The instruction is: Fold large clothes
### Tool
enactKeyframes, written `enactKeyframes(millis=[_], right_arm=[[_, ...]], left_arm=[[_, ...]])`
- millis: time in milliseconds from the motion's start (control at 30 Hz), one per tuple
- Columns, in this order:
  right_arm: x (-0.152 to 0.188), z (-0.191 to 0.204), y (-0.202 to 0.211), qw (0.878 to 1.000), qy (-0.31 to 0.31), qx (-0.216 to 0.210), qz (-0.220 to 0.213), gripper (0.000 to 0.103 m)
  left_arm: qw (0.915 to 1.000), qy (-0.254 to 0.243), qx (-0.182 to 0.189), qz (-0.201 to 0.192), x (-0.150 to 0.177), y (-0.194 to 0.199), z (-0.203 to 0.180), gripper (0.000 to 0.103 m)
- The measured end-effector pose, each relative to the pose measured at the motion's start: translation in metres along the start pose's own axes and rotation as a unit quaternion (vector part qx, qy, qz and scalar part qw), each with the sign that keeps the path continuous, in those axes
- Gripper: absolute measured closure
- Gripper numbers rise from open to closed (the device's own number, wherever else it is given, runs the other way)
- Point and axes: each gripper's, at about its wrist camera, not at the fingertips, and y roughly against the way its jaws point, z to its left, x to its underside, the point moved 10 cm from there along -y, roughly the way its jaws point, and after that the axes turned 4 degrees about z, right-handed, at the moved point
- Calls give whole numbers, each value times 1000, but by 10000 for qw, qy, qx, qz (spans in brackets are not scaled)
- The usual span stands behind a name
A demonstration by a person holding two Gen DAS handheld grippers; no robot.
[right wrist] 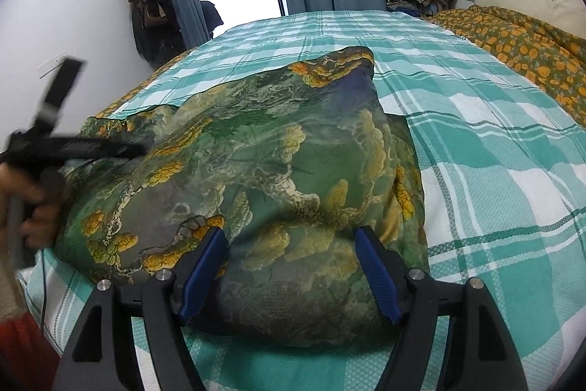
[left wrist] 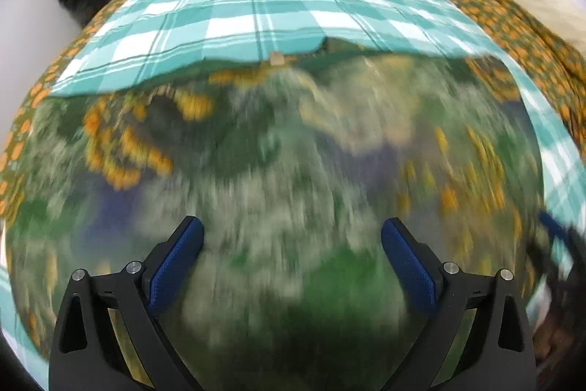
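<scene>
A green printed garment [right wrist: 256,178] lies gathered into a compact, roughly rectangular bundle on the teal checked bedsheet [right wrist: 476,141], its far corner pointing toward 12 o'clock in the right wrist view. The fold looks well advanced but not finished — the left edge is rumpled and the top layer is not smoothed. The right gripper [right wrist: 291,275] hangs over the bundle's near edge at 6 o'clock, jaws spread wide and holding nothing. The left gripper [left wrist: 293,266], seen blurred at 9 o'clock from the right camera, is low over the same cloth — its own view, heavily smeared, shows the jaws wide apart with fabric below them and nothing pinched. An orange-flowered quilt [right wrist: 520,39] lies along the bed at 2 o'clock. Judged remaining: squaring up the edges, perhaps one more fold
</scene>
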Motion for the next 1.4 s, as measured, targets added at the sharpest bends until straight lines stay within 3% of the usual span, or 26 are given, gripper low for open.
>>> enactKeyframes(millis=[100, 400, 600, 967, 1167, 1267, 1400], right_arm=[[0, 0, -2, 10000, -25, 52, -17, 27], [-1, 0, -2, 9996, -46, 293, -8, 26], [0, -1, -1, 9995, -6, 317, -26, 26], [0, -1, 2, 9995, 32, 323, 37, 26], [-2, -29, 44, 9968, -683, 286, -299, 26], [8, -62, 44, 9916, -1242, 308, -175, 26], [20, -81, 29, 9768, -2126, -243, 110, 26]], left_arm=[[9999, 131, 23, -98, 20, 0, 1, 4], [9996, 268, -102, -39, 20, -4, 1, 2], [9991, 428, -40, -32, 31, 13, -3, 3], [9997, 135, -182, -33, 39, 8, -6, 1], [9989, 154, 64, -439, 54, 51, -6, 2], [9976, 68, 92, -676, 47, 59, -12, 2], [9971, -143, 58, -747, 33, 47, -22, 2]])
